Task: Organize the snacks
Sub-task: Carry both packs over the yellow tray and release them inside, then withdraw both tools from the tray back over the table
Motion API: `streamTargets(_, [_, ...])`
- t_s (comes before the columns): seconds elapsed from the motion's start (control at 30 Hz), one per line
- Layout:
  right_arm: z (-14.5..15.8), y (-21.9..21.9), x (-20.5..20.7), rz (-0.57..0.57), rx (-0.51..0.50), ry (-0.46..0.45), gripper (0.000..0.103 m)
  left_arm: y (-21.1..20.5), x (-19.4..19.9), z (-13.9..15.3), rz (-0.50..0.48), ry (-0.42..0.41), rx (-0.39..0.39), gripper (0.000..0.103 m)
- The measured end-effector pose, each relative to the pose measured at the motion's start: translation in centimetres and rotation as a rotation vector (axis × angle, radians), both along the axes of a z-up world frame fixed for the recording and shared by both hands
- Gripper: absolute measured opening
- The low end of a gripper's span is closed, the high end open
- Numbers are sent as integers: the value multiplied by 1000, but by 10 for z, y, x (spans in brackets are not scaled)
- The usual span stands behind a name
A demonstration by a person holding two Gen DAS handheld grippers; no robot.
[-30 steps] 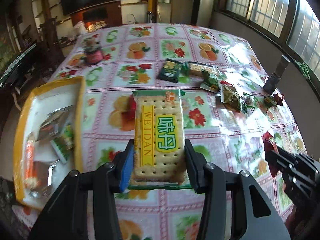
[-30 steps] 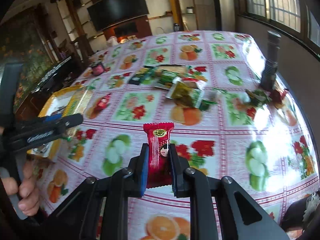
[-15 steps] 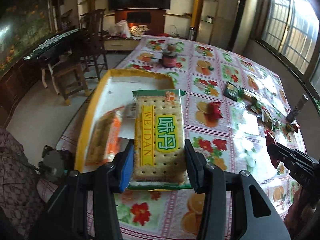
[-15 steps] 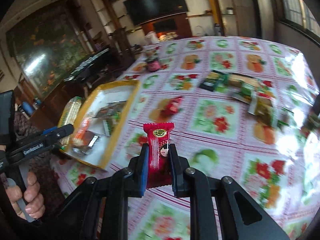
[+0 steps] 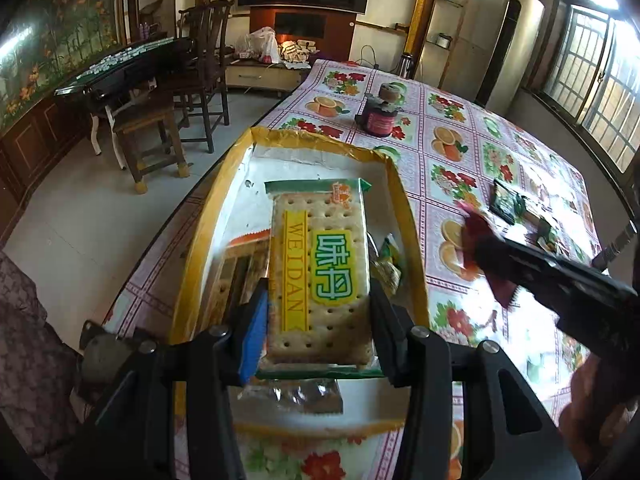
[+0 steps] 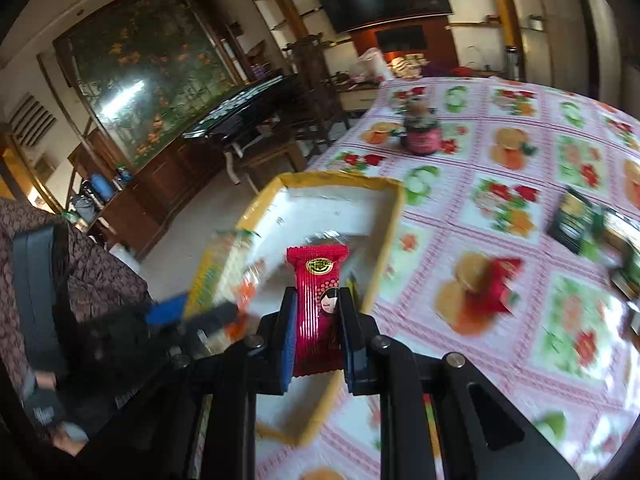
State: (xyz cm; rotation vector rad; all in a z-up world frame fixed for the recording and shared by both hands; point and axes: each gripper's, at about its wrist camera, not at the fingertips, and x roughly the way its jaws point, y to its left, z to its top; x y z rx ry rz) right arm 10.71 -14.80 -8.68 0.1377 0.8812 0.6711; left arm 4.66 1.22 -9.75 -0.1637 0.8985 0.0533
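My left gripper [image 5: 318,312] is shut on a cracker packet [image 5: 318,268] marked WEIDAN and holds it over the yellow-rimmed white tray [image 5: 320,144]. The tray holds several snack packets, among them an orange-trimmed one [image 5: 240,260] and a clear one [image 5: 292,396]. My right gripper [image 6: 318,320] is shut on a red candy bar [image 6: 318,300] and holds it over the tray's [image 6: 340,180] right part. The right gripper also shows in the left wrist view [image 5: 560,280], to the right of the tray. The left gripper shows blurred in the right wrist view [image 6: 188,316].
Loose snack packets [image 5: 516,204] lie on the flowered tablecloth at the right. A red packet [image 6: 496,284] lies just right of the tray. A dark jar [image 5: 380,116] stands beyond the tray. Chairs [image 5: 180,92] stand past the table's left edge.
Both grippers have swung left with their snacks. The left one has come over the tray's middle. The right one has come over the tray from the open tablecloth.
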Motion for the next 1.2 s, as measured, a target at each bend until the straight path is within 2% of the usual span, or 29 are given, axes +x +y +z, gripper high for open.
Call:
streamTargets(0.27, [-24, 43, 60, 22, -20, 43, 17, 11, 28, -16, 11, 32, 0, 48])
streamTargets(0.4, [-34, 54, 75, 39, -27, 57, 17, 13, 40, -23, 17, 43, 6, 48])
streamTargets(0.5, [-38, 61, 81, 54, -49, 58, 22, 12, 45, -26, 11, 53, 34, 50])
streamTargets(0.53, [-38, 60, 82, 50, -49, 55, 24, 10, 44, -26, 14, 54, 54, 52])
streamTargets(0.57, [-38, 58, 82, 43, -49, 52, 28, 9, 45, -26, 18, 55, 66, 60])
streamTargets(0.6, [-36, 55, 81, 36, -45, 46, 39, 8, 44, -24, 23, 51, 78, 65])
streamTargets(0.63, [-34, 51, 80, 28, -36, 36, 44, 8, 43, -22, 30, 44, 83, 78])
streamTargets(0.67, [-32, 47, 79, 21, -29, 27, 45, 9, 41, -21, 36, 39, 85, 87])
streamTargets(0.7, [-28, 39, 77, 12, -18, 21, 45, 10, 39, -18, 43, 29, 85, 89])
streamTargets(0.97, [-11, -22, 49, -86, 61, 17, 47, 1, 20, 5, 71, -17, 107, 93])
streamTargets(1.2, [1, -69, 7, -170, 44, -7, 53, -27, 6, 24, 48, -67, 132, 98])
